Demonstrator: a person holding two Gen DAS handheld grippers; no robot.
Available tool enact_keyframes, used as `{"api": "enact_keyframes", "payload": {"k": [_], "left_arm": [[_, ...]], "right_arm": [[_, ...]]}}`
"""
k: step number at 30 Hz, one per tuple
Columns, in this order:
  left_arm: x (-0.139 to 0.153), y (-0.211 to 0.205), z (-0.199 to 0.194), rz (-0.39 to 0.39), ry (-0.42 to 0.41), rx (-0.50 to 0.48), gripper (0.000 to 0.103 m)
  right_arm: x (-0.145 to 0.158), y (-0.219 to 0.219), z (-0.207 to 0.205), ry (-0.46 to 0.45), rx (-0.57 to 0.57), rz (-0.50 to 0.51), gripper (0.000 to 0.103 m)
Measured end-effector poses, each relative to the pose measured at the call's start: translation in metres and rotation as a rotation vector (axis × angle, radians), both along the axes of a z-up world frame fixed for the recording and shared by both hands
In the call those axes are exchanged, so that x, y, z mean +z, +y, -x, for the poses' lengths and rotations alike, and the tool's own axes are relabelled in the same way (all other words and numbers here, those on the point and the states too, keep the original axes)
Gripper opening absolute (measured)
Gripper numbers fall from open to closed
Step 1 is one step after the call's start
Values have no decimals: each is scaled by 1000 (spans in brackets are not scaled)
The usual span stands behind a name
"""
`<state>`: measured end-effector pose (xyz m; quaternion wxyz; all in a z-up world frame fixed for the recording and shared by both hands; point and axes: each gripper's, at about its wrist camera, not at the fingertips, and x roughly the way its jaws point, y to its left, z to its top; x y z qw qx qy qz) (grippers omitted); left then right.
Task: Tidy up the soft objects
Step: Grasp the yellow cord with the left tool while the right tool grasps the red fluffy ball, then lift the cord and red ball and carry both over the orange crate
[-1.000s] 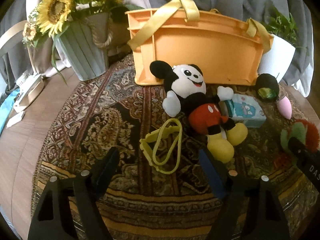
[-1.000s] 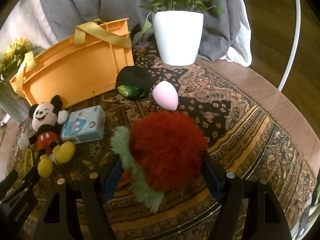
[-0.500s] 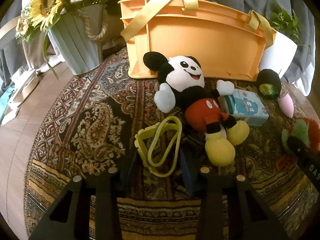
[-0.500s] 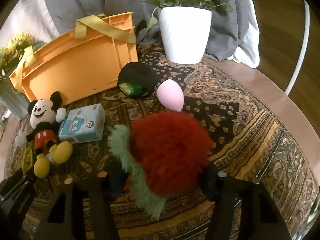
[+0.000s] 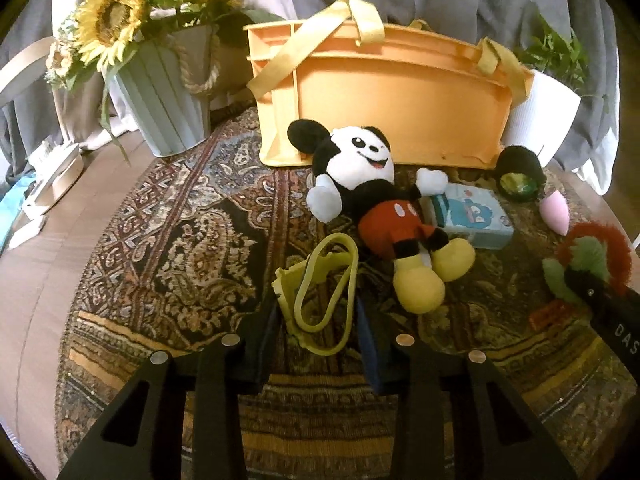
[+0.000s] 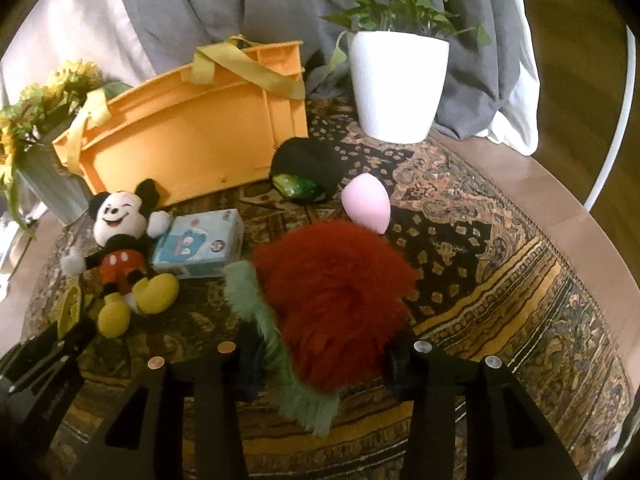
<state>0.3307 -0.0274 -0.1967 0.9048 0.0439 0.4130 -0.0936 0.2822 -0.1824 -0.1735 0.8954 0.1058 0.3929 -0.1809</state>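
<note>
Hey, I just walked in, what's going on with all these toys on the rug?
A person with a gripper in each hand is tidying soft things on the patterned rug. The left gripper is closed around a yellow band-and-pouch item. The right gripper is clamped on a fluffy red and green toy. The Mickey plush, blue tissue pack, pink sponge and a black-green item lie in front of the orange bin.
</note>
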Motion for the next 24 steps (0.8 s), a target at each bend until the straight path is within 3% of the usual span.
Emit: {"api": "enact_keyframes", "payload": {"k": [12,24], "left_arm": [[51,3,26,33,-101,0,36],[101,-2,38,67,-221,-5,36]], "right_arm": [[32,5,14,-71,77,-9,45],[83,4,23,-182,142,-3,45]]}}
